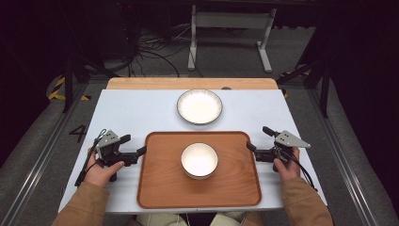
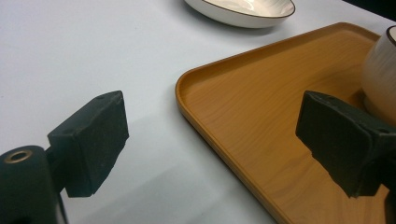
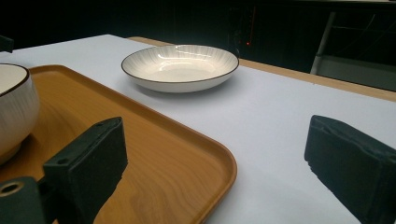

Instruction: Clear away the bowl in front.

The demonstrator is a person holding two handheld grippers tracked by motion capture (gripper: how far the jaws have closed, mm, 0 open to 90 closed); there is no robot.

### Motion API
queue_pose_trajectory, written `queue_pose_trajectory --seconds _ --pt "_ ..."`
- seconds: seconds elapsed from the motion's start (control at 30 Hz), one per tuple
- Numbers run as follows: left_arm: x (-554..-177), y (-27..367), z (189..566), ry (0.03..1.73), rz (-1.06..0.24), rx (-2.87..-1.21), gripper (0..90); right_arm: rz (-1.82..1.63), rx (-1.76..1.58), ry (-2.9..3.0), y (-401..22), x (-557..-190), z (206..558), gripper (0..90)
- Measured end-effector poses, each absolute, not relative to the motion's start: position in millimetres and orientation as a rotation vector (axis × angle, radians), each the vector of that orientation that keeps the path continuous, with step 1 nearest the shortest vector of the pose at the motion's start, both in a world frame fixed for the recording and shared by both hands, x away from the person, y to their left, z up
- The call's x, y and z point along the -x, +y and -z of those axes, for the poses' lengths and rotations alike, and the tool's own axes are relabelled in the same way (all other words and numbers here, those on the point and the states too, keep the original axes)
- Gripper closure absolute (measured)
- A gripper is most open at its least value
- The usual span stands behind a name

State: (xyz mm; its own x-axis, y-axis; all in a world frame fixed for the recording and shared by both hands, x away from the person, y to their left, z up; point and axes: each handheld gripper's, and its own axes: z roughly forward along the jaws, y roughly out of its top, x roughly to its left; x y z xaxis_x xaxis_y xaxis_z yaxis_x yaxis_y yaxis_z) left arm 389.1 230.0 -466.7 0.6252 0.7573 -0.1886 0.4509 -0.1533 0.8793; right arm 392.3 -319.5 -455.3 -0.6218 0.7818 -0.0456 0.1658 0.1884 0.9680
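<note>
Wooden tray (image 1: 164, 181) between both grippers

A dark numeral "4" (image 1: 77, 133) on the grey floor left of the table (image 1: 141, 113)

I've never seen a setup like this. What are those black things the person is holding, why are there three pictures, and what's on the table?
A person sits at a white table and holds a hand-operated tool in each hand: the left gripper and the right gripper. Each has two black padded jaws, standing open now with nothing held. The wide picture comes from a camera above the table. The other two come from small cameras riding on each gripper, looking out between its jaws. On the table lies a wooden tray with a white bowl standing in it. Beyond the tray sits a shallow white plate. Each gripper hovers at one side edge of the tray.
</note>
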Motion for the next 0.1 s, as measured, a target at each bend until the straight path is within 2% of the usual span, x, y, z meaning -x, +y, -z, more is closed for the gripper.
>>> queue_pose_trajectory --seconds 0.1 --pt "-388.9 229.5 466.6 0.986 -0.369 -1.789 10.1 -1.459 -0.884 1.921 -319.5 -392.3 455.3 6.2"
